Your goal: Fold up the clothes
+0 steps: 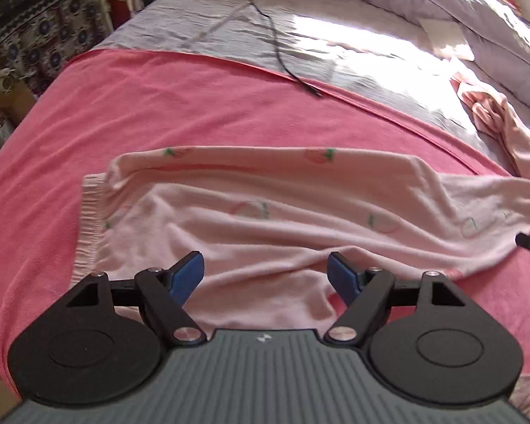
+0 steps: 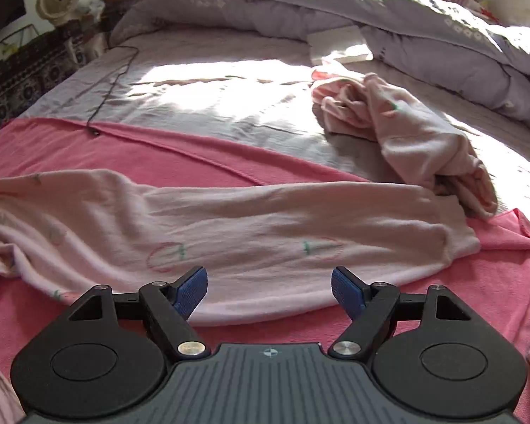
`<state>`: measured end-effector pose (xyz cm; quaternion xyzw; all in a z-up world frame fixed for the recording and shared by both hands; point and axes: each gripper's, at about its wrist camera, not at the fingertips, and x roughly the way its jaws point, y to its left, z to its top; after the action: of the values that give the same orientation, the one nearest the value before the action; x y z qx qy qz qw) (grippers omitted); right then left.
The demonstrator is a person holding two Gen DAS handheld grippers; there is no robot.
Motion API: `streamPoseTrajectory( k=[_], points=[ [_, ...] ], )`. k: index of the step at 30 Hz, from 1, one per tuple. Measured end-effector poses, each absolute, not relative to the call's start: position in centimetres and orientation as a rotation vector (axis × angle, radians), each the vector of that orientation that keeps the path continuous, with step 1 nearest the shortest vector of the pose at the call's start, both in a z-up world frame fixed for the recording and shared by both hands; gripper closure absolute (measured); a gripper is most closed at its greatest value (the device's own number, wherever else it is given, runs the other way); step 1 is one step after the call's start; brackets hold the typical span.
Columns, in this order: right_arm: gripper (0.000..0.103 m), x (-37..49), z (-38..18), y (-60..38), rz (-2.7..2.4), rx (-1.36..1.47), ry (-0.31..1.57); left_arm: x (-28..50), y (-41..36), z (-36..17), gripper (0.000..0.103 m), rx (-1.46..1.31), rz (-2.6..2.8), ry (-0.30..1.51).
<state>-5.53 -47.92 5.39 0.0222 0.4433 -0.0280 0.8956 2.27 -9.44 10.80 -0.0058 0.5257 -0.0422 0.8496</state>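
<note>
Lying lengthwise just ahead of both released jaws, the pink trousers (image 1: 300, 219) look folded once on the pink towel (image 1: 123, 113). Left gripper (image 1: 266, 275) and right gripper (image 2: 269, 289) grasp nothing; further folds and the crumpled garment (image 2: 406, 130) beyond remain.

Strong daylight enters from the upper right, overexposing the grey bedsheet (image 1: 353, 46) to white glare in both views. Fisheye distortion curves the frame edges (corners vignette to black). Slight softness throughout, possibly motion blur. The duvet (image 2: 424, 24) carries dappled shadows.
</note>
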Motion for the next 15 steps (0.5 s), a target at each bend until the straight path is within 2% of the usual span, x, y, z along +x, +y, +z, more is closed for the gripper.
streamPoseTrajectory(
  k=[5,12,15],
  points=[
    [0.025,-2.9,5.6,-36.8,0.143,-0.056,0.879,3.4,-4.7,10.3,0.025,-0.018,-0.010,1.060],
    [0.025,4.0,7.1,-31.0,0.230,-0.095,0.801,6.3,-0.1,8.3,0.020,0.012,0.007,0.940],
    [0.024,6.5,7.3,-29.2,0.273,-0.172,0.787,8.6,2.1,6.5,0.019,-0.089,0.019,0.984]
  ],
)
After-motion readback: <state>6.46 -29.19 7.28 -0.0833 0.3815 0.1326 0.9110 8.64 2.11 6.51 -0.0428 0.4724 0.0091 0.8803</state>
